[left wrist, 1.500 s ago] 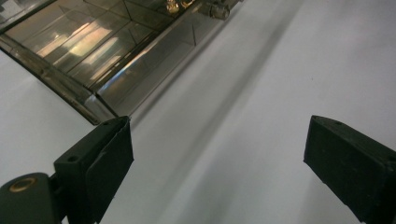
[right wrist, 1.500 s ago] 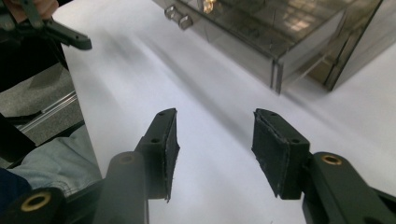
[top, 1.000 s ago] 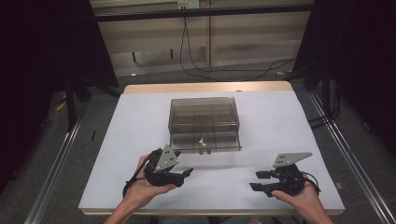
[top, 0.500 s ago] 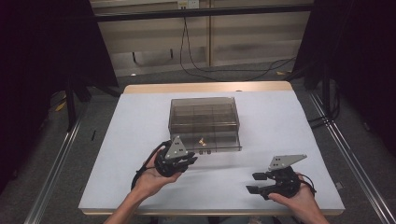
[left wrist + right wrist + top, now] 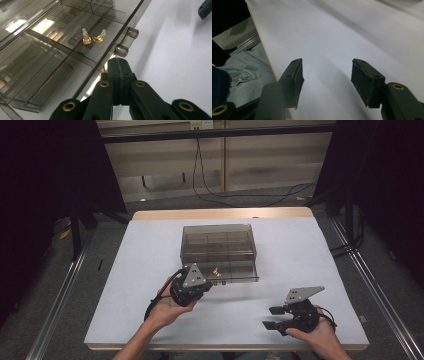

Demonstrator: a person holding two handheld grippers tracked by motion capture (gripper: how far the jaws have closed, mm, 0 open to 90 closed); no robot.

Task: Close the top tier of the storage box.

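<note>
We see the left tongs [image 5: 120, 65] with both jaws pressed together and nothing between them; they have just been closing. Their tip is just in front of the two round knobs [image 5: 121, 50] on the front wall of the smoky transparent box [image 5: 219, 251], not clearly touching them. Inside the near compartment of the box lie two small golden pieces [image 5: 94, 38], side by side. The right tongs [image 5: 326, 80] are half open and empty, above the white surface [image 5: 310, 265], well apart from the box
</note>
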